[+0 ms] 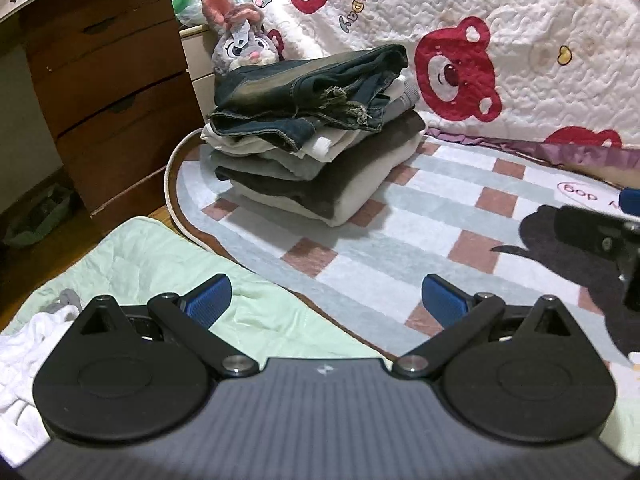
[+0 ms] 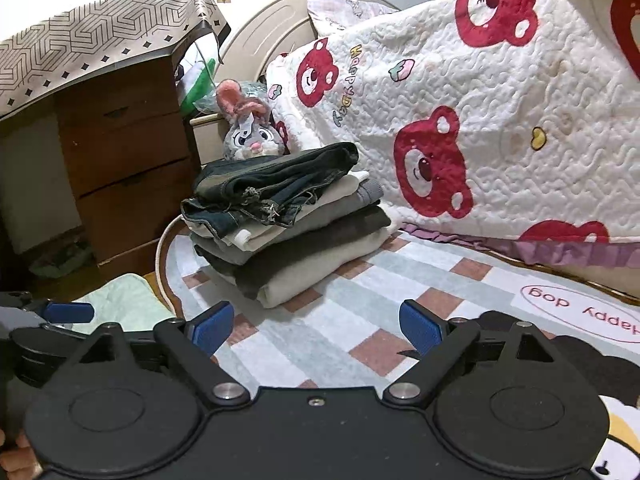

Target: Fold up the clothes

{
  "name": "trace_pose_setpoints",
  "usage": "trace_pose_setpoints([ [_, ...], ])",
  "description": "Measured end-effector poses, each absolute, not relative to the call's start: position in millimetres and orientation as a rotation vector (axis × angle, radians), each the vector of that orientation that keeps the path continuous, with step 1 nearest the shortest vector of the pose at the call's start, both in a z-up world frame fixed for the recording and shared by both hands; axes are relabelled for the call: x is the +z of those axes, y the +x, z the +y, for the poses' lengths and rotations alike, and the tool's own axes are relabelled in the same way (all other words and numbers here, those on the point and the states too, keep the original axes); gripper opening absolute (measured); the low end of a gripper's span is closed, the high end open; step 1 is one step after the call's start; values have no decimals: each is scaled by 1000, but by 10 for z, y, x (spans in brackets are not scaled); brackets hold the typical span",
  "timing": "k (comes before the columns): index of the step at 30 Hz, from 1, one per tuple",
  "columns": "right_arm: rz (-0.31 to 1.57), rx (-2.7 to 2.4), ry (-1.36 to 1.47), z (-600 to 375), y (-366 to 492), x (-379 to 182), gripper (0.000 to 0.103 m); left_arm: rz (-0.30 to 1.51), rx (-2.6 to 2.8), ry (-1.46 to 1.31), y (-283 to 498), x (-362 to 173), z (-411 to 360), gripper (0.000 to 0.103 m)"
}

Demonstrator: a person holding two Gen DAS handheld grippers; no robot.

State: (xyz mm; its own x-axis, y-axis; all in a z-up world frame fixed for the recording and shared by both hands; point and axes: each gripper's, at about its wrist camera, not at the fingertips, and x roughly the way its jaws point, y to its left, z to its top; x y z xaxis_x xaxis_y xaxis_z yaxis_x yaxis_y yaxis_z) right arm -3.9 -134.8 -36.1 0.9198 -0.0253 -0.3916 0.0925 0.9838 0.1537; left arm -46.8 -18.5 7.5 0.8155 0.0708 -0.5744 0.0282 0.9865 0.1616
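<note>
both pairs of jaws stood wide and empty — left gripper (image 1: 326, 300), right gripper (image 2: 316, 326) — over the checked rug (image 1: 400, 216). beyond lay a folded stack (image 1: 312, 132), jeans on top; loose white cloth (image 1: 24, 344) sat left — between garments, or done.

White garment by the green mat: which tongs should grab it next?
Left, probably. The white garment lies beside the open left tongs; the right tongs, also open, hang over the checked rug.
</note>
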Motion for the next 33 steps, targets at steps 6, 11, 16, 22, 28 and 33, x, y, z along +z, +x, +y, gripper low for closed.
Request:
trace_pose_setpoints([
  [6, 388, -63, 145, -1303, -84, -309, 92, 605, 13, 166, -519, 129, -187, 103],
  [11, 397, -42, 190, -1304, -58, -300, 92, 605, -4, 151, -538, 135, -182, 103],
  [16, 421, -47, 323, -1397, -63, -331, 92, 604, -20, 137, -557, 142, -177, 103],
  [22, 436, -37, 317, -1392, -93, -357, 92, 635, -34, 140, -553, 117, -191, 103],
  [28, 433, -23, 266, -1326, -110, -341, 92, 656, -39, 151, -562, 103, -212, 103],
  [33, 418, 19, 284, -1252, -149, -212, 93, 667, -62, 173, -620, 90, -219, 103],
])
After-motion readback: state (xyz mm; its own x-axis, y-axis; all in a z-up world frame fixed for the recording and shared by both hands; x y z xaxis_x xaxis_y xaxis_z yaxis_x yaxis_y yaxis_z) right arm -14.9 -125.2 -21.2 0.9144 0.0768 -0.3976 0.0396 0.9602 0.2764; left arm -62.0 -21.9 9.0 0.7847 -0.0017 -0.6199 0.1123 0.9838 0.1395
